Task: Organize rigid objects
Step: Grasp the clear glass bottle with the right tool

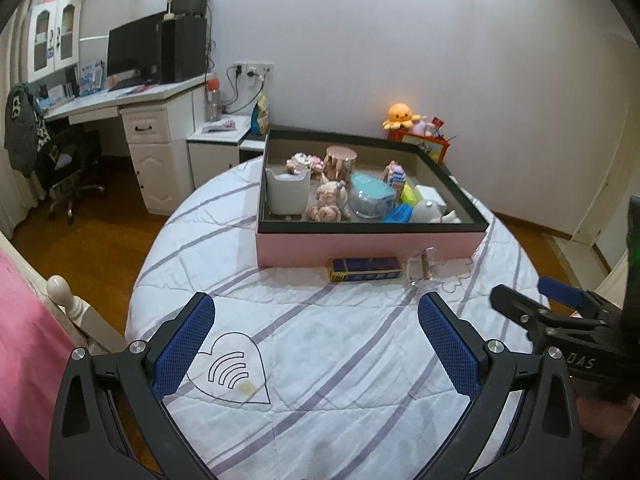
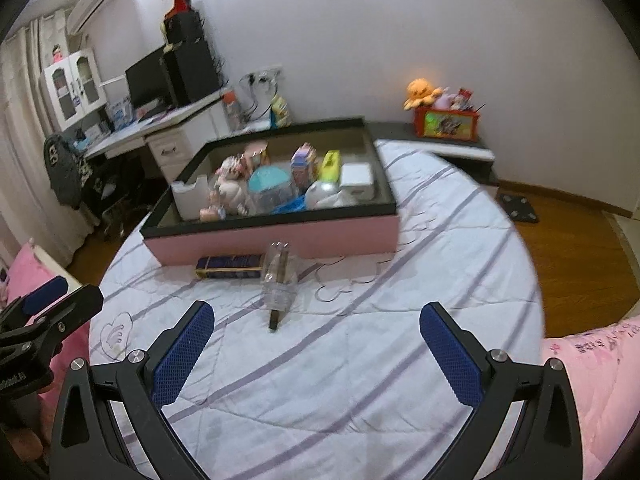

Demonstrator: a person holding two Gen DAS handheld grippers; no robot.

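Note:
A pink box with a black rim [image 1: 368, 242] [image 2: 272, 240] stands on the quilted bed and holds several figurines, a white cup, a teal-lidded container and other small items. In front of it lie a dark blue and gold rectangular box [image 1: 364, 269] [image 2: 230, 267] and a clear plastic case with a brown stick inside [image 1: 422, 270] [image 2: 279, 280]. My left gripper [image 1: 316, 344] is open and empty above the quilt, well short of both. My right gripper [image 2: 316, 350] is open and empty, just short of the clear case. The right gripper also shows in the left wrist view [image 1: 536, 296].
The white quilt with purple stripes [image 1: 320, 360] covers the bed. A pink cover lies at the left [image 1: 24, 340] and right [image 2: 600, 368]. A white desk with a monitor [image 1: 136, 92] and a chair stand far left. A low shelf with a red box and plush toys [image 2: 446, 122] is behind.

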